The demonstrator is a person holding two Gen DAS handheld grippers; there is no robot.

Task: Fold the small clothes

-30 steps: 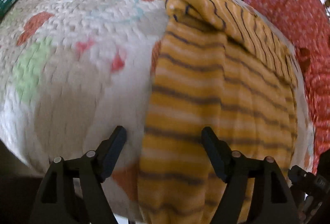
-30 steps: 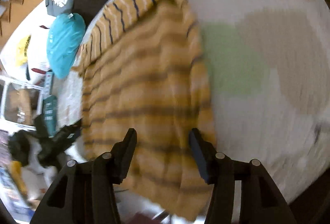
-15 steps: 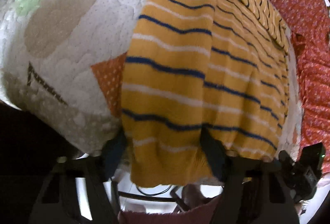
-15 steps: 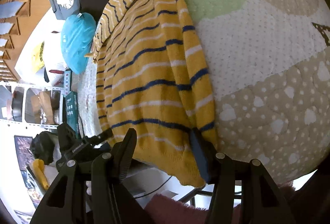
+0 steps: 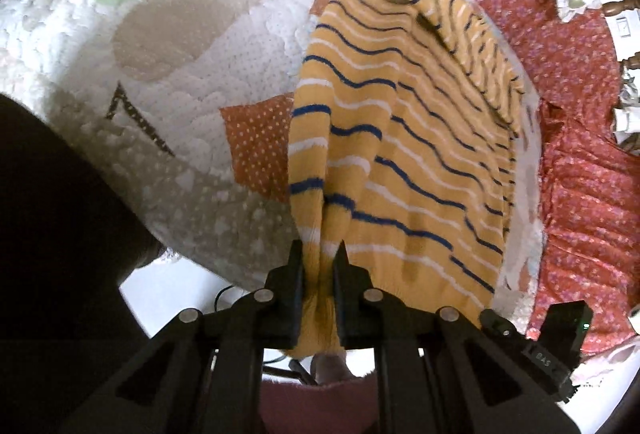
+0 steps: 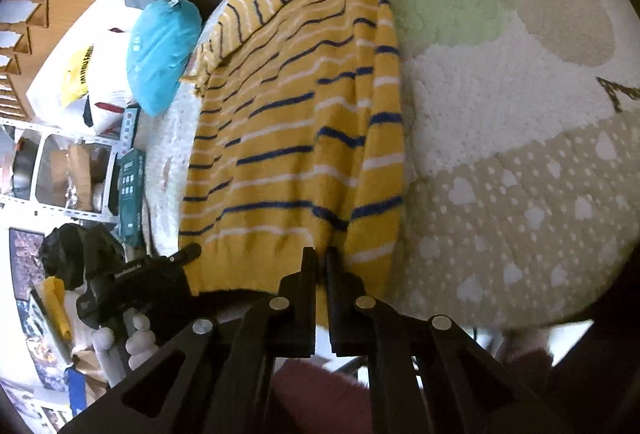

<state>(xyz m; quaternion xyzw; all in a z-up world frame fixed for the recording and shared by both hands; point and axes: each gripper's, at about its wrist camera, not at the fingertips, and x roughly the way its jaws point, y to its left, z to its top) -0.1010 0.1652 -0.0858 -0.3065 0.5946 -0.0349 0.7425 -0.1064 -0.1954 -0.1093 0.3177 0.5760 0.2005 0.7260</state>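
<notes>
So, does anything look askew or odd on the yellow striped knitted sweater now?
The yellow striped knitted sweater looks fine. Only its hem bunches where the left gripper and right gripper pinch it.

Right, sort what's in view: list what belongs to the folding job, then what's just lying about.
Part of the job:
- yellow striped sweater
- left gripper, closing on its hem
- right gripper, shut on its hem
- patchwork quilt underneath

Lying about:
- teal bundle
- red floral cloth
- green box

Even indoor light, bright glare beyond near edge; strong fisheye bending, dark vignette corners, slight blur.
</notes>
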